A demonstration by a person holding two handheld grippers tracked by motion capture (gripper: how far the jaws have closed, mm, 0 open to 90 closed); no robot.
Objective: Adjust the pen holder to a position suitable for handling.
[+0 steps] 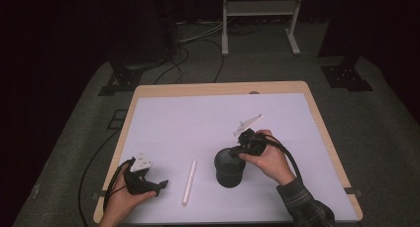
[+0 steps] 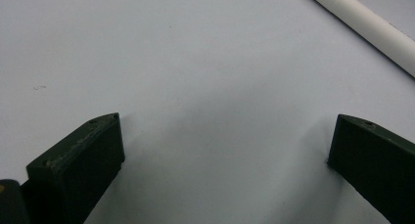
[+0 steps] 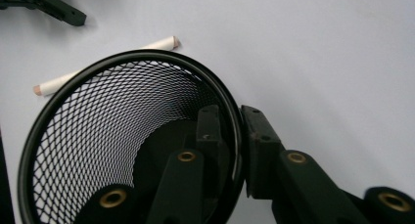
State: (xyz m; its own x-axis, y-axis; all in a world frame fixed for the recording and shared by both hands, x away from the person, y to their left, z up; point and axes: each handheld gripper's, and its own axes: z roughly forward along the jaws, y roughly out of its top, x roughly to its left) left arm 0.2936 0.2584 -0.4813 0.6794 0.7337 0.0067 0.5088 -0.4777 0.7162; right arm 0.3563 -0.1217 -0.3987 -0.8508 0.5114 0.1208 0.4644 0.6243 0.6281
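Black mesh cup [image 1: 229, 168] stands upright right of centre on the white mat [image 1: 198, 123], its rim pinched by the right gripper [image 3: 239, 131].
One jaw sits inside the mesh wall and one outside. The left gripper [image 1: 157, 186], jaws spread wide and grasping nothing, rests near the mat's front left. A white tube [image 1: 188, 182] lies between them, cut off at the left gripper view's edge and partly hidden behind the cup in the right gripper view. No writing is readable.
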